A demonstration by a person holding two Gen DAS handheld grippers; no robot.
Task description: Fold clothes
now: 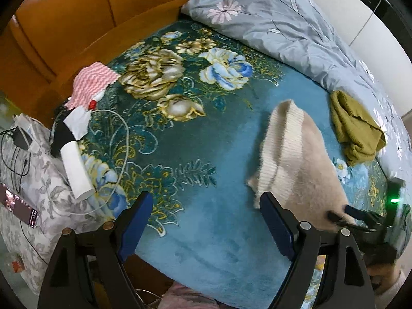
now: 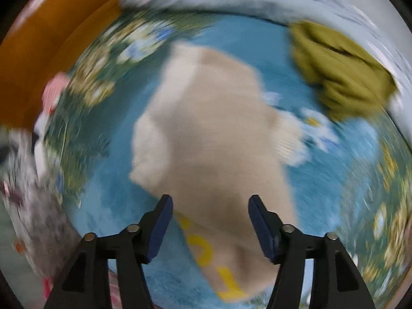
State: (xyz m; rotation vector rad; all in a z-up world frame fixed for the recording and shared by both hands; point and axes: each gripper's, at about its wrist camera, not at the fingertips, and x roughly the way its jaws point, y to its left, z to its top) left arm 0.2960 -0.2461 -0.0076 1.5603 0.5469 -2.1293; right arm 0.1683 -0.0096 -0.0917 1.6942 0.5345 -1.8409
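A beige fuzzy sweater (image 1: pixel 303 159) with cream ribbed trim lies bunched on the blue floral blanket (image 1: pixel 195 154). My left gripper (image 1: pixel 206 198) hangs open over bare blanket, left of the sweater, with nothing between its fingers. The right wrist view is blurred. In it my right gripper (image 2: pixel 210 199) points down over the sweater (image 2: pixel 211 118), jaws apart, pads clear of the fabric. Yellow lettering (image 2: pixel 203 255) shows on the sweater's near end. The right gripper (image 1: pixel 360 219) also appears at the sweater's near right edge. An olive green garment (image 1: pixel 358 128) lies crumpled beyond the sweater.
A grey floral duvet (image 1: pixel 283 18) is heaped along the far side. At the left lie a pink striped cloth (image 1: pixel 90 82), a white cylinder (image 1: pixel 77 172), a white cable (image 1: pixel 123 149) and a phone (image 1: pixel 18 203) on a grey pillow. A wooden headboard (image 1: pixel 64 25) borders the bed.
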